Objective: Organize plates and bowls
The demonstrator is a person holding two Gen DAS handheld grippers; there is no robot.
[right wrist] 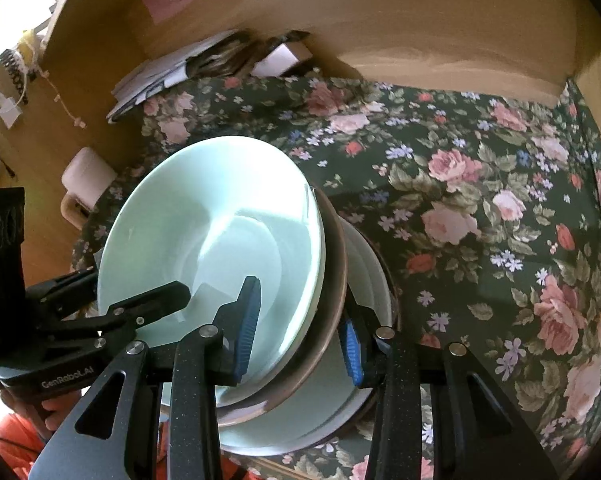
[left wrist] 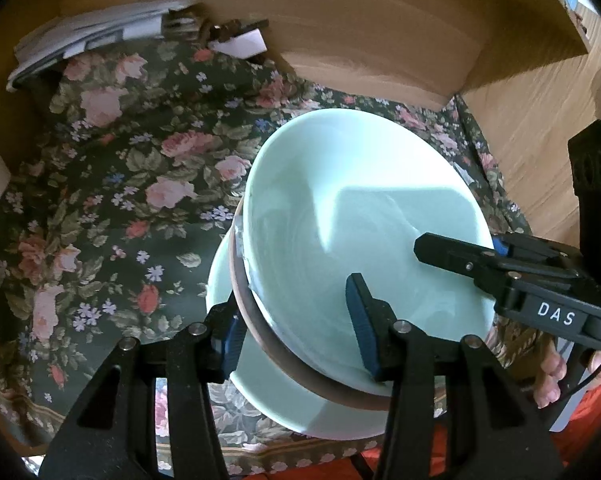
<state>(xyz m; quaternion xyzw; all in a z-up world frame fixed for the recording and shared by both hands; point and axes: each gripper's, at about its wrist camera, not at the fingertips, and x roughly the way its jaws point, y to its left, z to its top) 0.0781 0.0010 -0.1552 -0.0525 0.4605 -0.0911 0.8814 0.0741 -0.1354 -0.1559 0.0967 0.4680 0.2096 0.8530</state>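
Observation:
A pale green bowl (left wrist: 352,216) with a brown outer rim is tilted above a pale green plate (left wrist: 284,408) on the floral cloth (left wrist: 112,200). My left gripper (left wrist: 296,328) is shut on the bowl's near rim, one pad inside, one outside. My right gripper (right wrist: 300,332) is shut on the opposite rim of the same bowl (right wrist: 204,240); it also shows in the left wrist view (left wrist: 452,252). In the right wrist view the plate (right wrist: 300,420) lies under the bowl. The left gripper shows there at the left (right wrist: 148,304).
A wooden wall (left wrist: 340,32) curves behind the cloth. A stack of papers (left wrist: 92,36) lies at the back left. A white roll (right wrist: 88,176) sits at the cloth's left edge. Open cloth (right wrist: 500,220) spreads to the right.

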